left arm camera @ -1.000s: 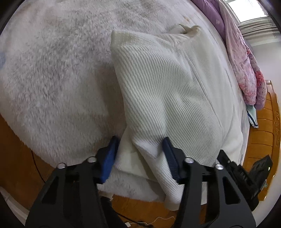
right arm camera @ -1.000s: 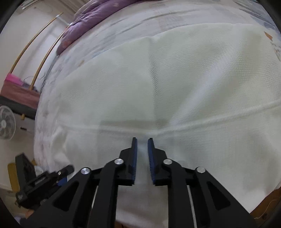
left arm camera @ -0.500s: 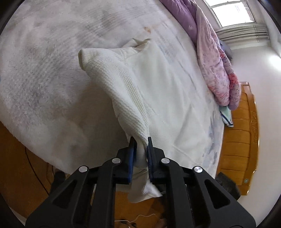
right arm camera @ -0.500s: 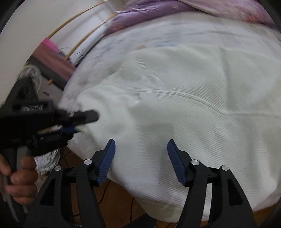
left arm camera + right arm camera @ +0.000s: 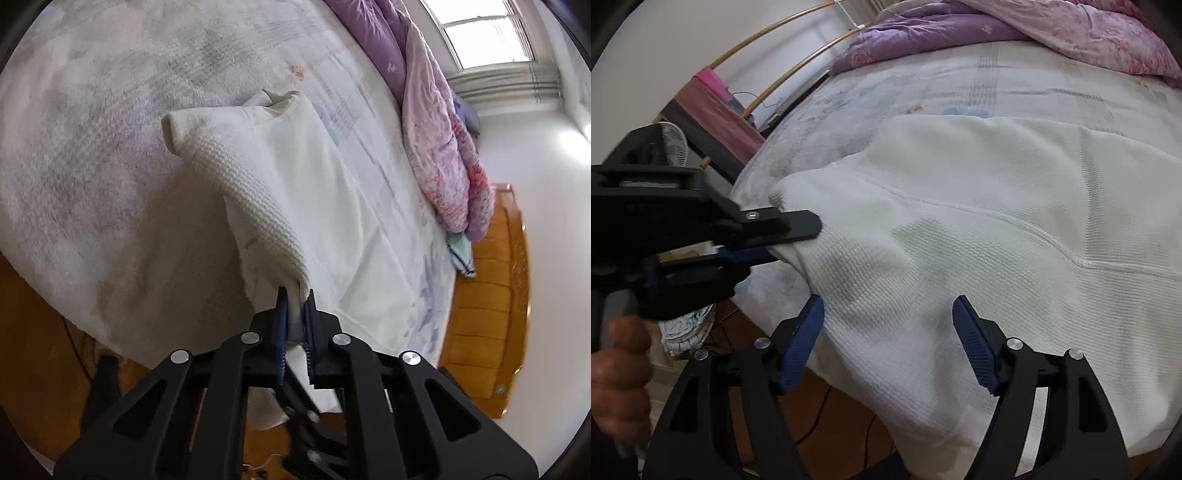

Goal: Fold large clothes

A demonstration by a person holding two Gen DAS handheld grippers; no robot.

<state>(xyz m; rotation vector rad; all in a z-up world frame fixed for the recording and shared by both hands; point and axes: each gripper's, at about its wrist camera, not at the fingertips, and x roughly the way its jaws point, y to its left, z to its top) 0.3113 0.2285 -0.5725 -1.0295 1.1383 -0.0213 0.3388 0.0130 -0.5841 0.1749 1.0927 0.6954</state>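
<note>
A large white waffle-knit garment point(image 5: 295, 192) lies on the bed. My left gripper point(image 5: 295, 295) is shut on its near edge and holds that edge lifted, so the cloth drapes up from the bed. In the right wrist view the garment point(image 5: 997, 229) spreads across the bed, and the left gripper point(image 5: 798, 236) pinches its left corner. My right gripper point(image 5: 888, 310) is open and empty, its jaws wide apart just above the garment's near hanging edge.
The bed point(image 5: 92, 129) has a pale fluffy cover. A purple and pink quilt point(image 5: 436, 122) is bunched at the far side, seen also in the right wrist view point(image 5: 1015, 33). Wooden floor point(image 5: 33, 332) and a wooden bed frame point(image 5: 491, 295) border it. A fan point(image 5: 674, 142) stands left.
My left gripper closed on the garment's edge and lifted it up and over. My right gripper let go of the cloth, opened wide and pulled back toward the bed's near edge.
</note>
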